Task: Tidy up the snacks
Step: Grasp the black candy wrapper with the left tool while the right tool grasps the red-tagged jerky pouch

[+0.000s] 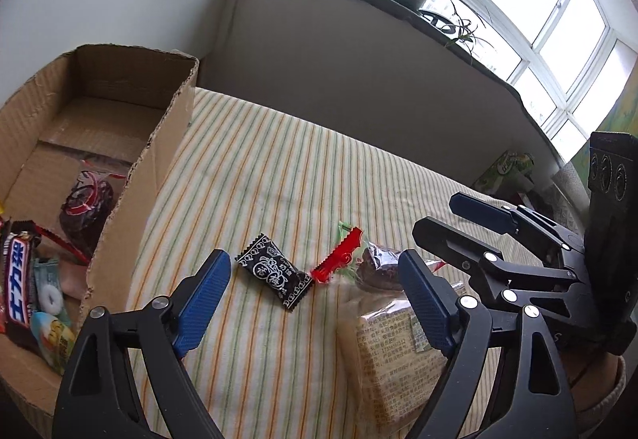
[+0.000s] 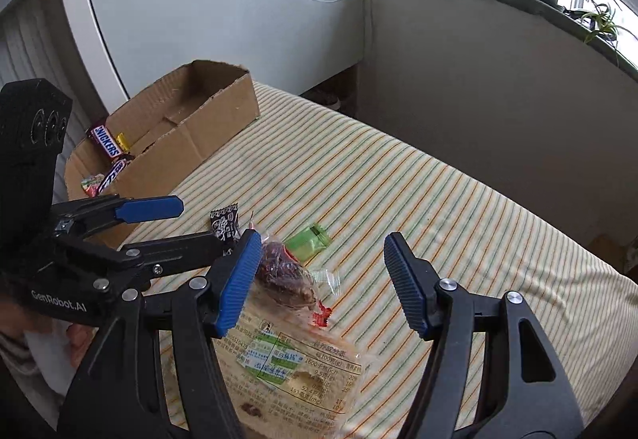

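I read "SNICKERS" on one bar [image 2: 104, 146] in the cardboard box [image 2: 191, 144]. Left gripper [image 1: 315, 295] and right gripper [image 2: 323, 279]: jaws apart, empty.

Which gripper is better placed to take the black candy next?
Left. The left gripper is open with the black candy right between its jaws; the right gripper is over the bread pack.

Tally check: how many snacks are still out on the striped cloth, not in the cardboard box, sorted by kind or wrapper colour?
Black wrapped sweet: 1
Green packet: 1
Dark pastry in clear wrapper with red ends: 1
Pale bread pack with printed label: 1
Total: 4
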The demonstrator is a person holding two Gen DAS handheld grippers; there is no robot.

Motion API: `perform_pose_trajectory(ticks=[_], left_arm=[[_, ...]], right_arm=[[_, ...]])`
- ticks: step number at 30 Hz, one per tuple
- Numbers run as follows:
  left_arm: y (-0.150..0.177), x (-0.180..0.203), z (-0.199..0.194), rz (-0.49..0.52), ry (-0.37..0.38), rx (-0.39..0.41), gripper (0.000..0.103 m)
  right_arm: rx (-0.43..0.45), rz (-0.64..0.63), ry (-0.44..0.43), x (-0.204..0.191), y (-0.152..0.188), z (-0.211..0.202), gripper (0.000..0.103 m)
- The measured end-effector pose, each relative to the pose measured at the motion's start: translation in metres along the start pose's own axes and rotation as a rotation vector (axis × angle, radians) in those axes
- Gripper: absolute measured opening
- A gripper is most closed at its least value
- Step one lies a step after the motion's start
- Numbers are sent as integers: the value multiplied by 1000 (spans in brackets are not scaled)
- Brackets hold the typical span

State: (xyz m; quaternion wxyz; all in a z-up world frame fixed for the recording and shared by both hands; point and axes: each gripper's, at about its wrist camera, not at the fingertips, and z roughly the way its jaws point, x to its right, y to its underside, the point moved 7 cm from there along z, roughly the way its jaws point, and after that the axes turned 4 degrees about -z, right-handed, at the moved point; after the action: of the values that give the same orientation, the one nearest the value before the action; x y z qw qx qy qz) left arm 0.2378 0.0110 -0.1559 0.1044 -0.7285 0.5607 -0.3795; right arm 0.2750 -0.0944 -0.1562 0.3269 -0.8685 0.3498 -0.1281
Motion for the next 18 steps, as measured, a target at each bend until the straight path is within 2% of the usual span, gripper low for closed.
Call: perform_pose_trajectory(ticks=[7,10,12,13,18], left_arm=[[15,-25,18,-178,34,-90,86],[14,-25,20,-184,31,-88,86],[13,-23,21,-176,20,-90,86],[13,-23,22,-169,13,-88,86],[10,-18,31,-112,-37,-91,86]], right_arm=[[-110,-67,-129,-12,10,31,67],[-132,-76,-145,-16,11,41,67],[-134,-64,-173,-17,12,43,56],[-127,-52,-191,-18,13,42,46],[-103,-2,-192,-9,26,33,33]])
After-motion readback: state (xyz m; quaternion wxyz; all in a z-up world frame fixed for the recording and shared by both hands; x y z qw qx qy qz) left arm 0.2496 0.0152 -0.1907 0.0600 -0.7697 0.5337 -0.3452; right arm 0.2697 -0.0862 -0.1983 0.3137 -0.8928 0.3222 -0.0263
